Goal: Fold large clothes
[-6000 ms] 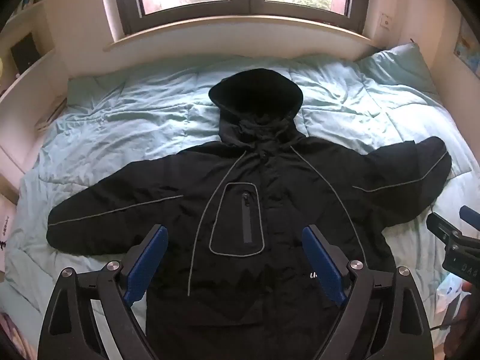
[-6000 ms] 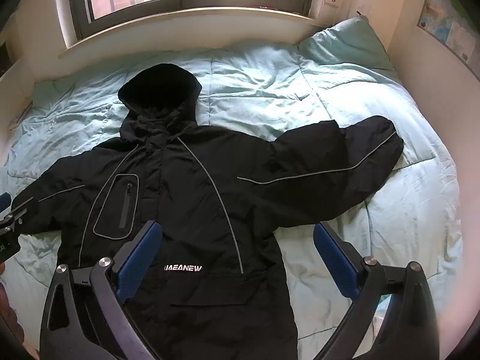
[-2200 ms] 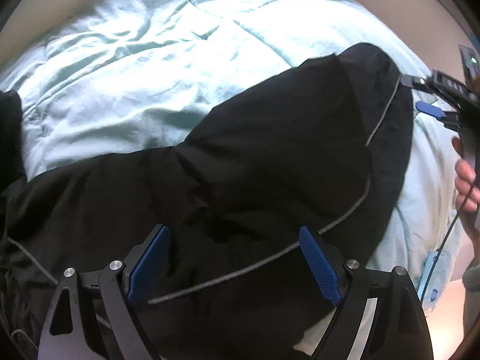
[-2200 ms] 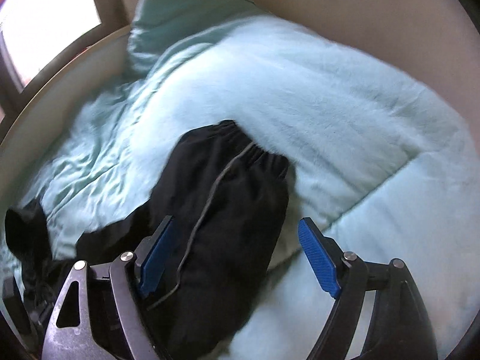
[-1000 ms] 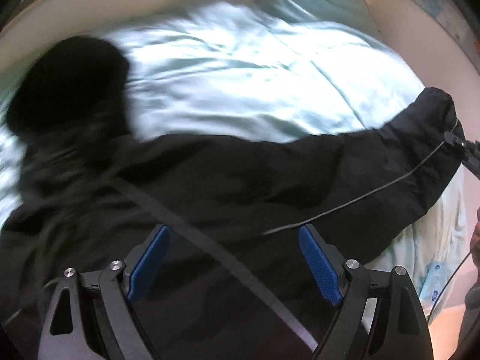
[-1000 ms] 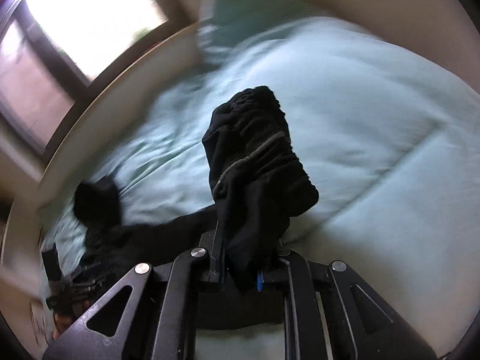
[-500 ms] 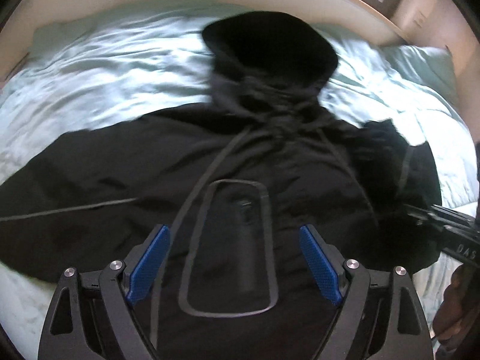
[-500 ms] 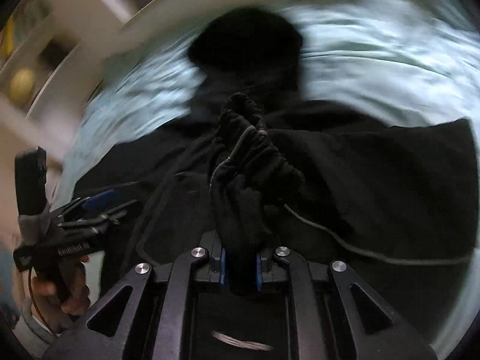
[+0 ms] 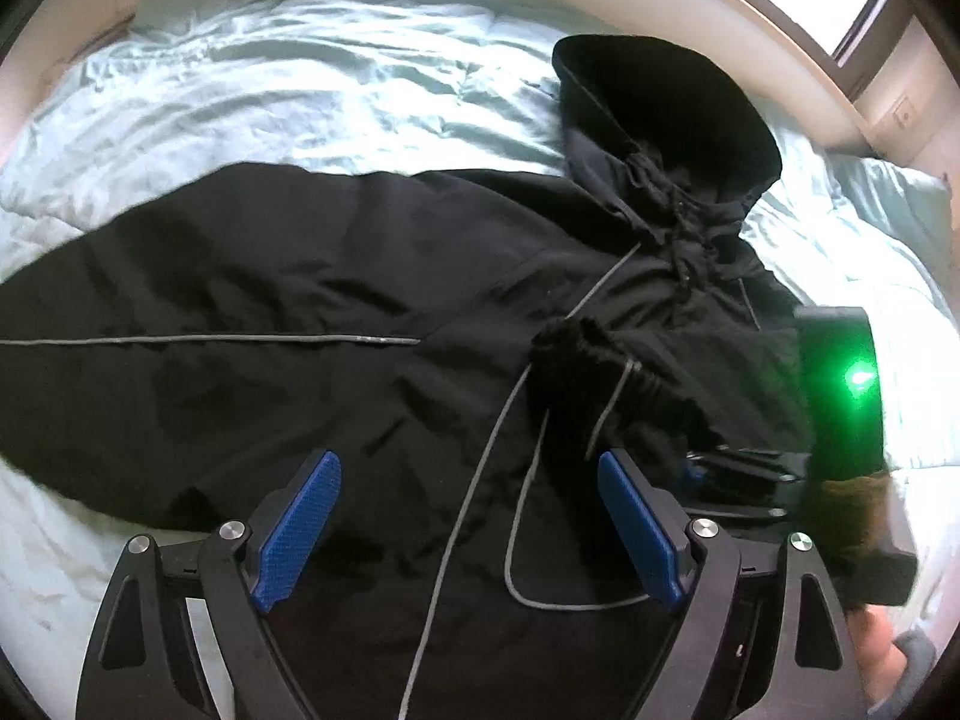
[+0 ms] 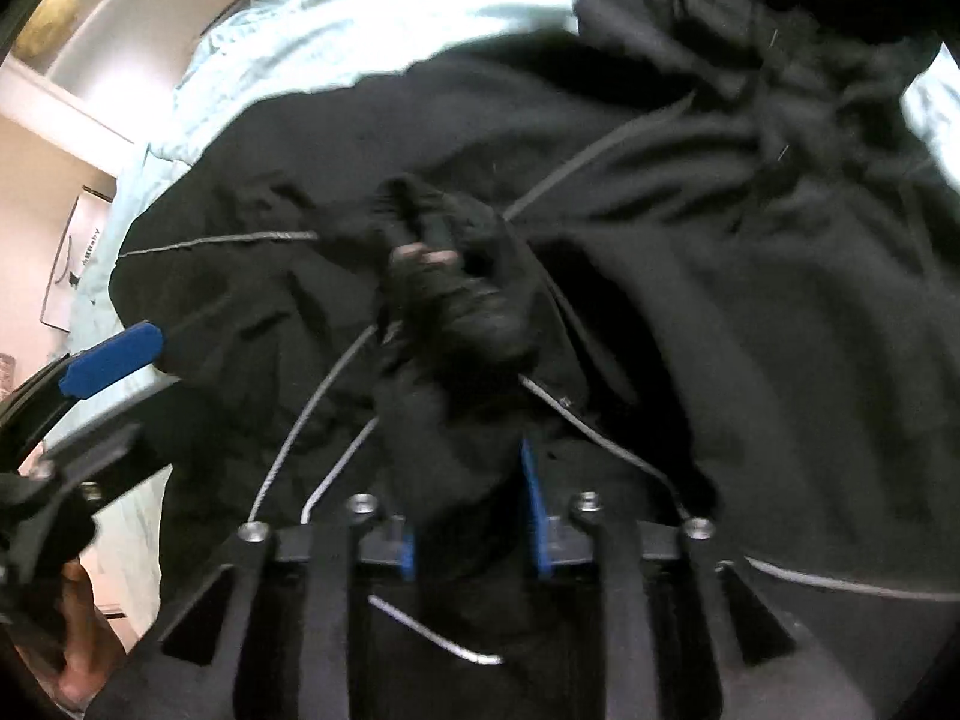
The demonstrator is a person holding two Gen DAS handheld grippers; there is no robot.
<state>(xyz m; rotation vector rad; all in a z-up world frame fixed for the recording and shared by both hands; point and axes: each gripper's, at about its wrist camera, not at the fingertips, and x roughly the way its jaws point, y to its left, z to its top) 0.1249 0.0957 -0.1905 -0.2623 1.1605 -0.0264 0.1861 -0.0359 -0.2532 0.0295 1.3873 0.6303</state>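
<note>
Black hooded jacket (image 9: 312,324) lies face up, spread across the pale blue duvet (image 9: 288,78) of the bed, hood (image 9: 666,102) toward the window end. Laid flat like this so the sleeves can be brought in over the body one at a time.

One sleeve is folded inward: its gathered cuff (image 9: 576,354) sits on the chest, just beside the grey piping of the front pocket. The other sleeve (image 9: 150,330) is stretched out sideways, its grey stripe running straight along it; not yet folded.

Right tool (image 10: 474,510): points steeply down onto the chest, jaws opening. The cuff fabric lies between the blue pads (image 10: 533,504), but a gap seems to show at either side, so I judge the pinch is coming off. Reads as a release, the cuff being left where the fold wants it.

Left tool (image 9: 471,531): jaws wide, nothing between them, hovering above the lower front of the jacket near the pocket. Seemingly idle, on hand to steady the body or go for the far sleeve.

The person's hand (image 10: 72,624) shows at the edge of the right view, gripping the left tool's handle.

Judgement: first sleeve fold about done; outstretched sleeve next, then hood and body.
</note>
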